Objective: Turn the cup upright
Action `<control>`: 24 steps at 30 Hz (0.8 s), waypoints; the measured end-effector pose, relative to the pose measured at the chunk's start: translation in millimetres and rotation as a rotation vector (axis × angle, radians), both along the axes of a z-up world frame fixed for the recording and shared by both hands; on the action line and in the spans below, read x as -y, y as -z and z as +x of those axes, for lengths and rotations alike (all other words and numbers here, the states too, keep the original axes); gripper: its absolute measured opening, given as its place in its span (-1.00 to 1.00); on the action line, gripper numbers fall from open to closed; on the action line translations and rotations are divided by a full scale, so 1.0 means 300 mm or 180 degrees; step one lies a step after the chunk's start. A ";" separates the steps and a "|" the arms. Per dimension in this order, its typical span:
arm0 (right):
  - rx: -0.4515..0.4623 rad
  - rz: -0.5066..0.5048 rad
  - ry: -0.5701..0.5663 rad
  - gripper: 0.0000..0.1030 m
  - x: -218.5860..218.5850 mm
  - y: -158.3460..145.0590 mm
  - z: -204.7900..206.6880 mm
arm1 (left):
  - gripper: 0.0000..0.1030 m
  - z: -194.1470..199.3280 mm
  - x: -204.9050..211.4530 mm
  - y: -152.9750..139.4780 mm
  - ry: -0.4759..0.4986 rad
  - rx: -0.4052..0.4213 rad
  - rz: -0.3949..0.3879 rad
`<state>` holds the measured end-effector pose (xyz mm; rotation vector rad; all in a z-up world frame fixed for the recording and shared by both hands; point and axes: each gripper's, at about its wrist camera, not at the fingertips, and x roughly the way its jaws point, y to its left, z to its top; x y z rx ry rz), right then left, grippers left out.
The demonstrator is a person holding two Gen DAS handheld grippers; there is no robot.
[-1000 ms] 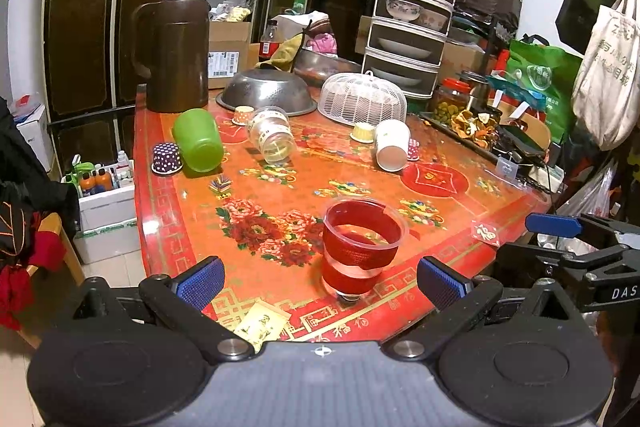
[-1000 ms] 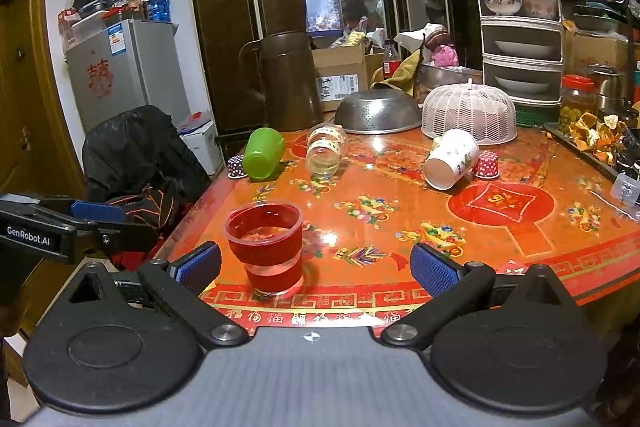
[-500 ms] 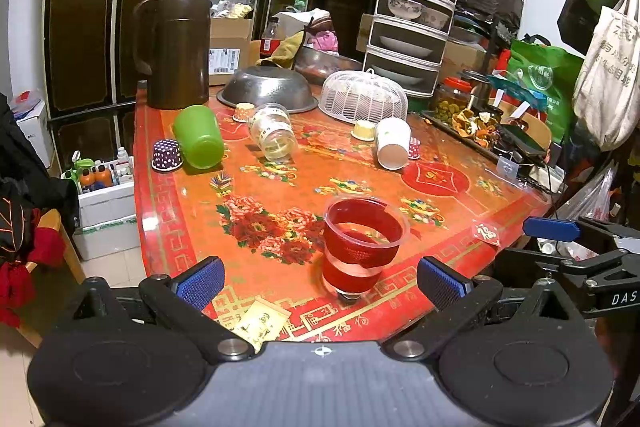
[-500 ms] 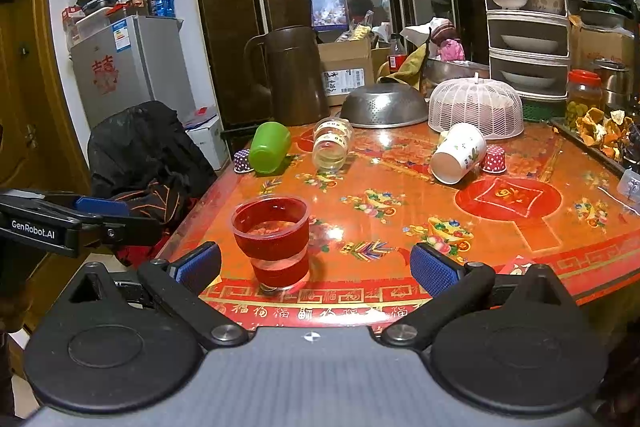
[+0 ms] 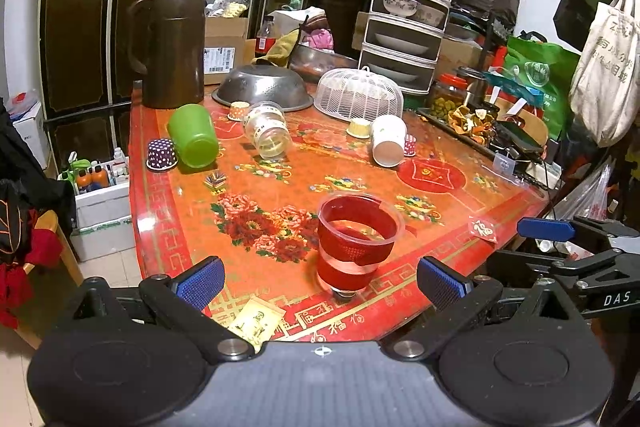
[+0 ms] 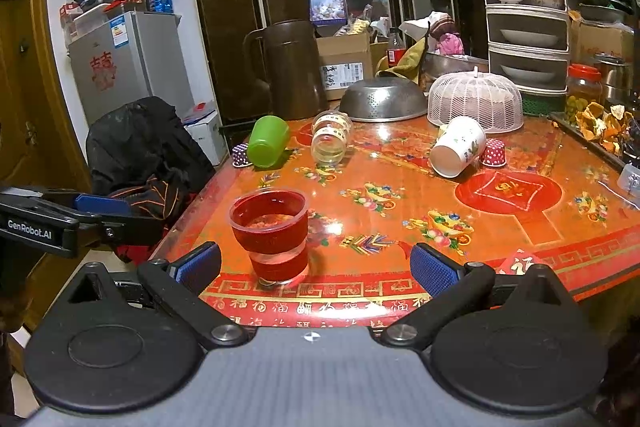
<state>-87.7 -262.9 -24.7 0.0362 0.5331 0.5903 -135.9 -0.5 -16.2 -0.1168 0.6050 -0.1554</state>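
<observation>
Red cup [image 5: 357, 241] stands upright near the table [image 5: 432, 183] front edge, both left gripper [image 5: 320, 281] and right gripper [image 6: 314, 265] wide and empty short of it; that flip looks finished, so next comes reaching for the tipped green cup [image 5: 194, 137].

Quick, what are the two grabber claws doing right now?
Left gripper: open, holding nothing.
Right gripper: open, holding nothing.
</observation>
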 end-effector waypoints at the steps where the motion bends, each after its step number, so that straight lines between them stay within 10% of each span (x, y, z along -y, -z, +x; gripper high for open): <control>1: -0.0003 0.0001 -0.0002 0.98 0.000 0.000 0.001 | 1.00 0.001 0.000 0.000 -0.0003 -0.0003 -0.0003; 24: -0.0053 -0.0045 -0.0016 0.98 -0.007 0.012 0.008 | 1.00 0.008 0.004 0.009 0.0000 -0.0031 -0.0018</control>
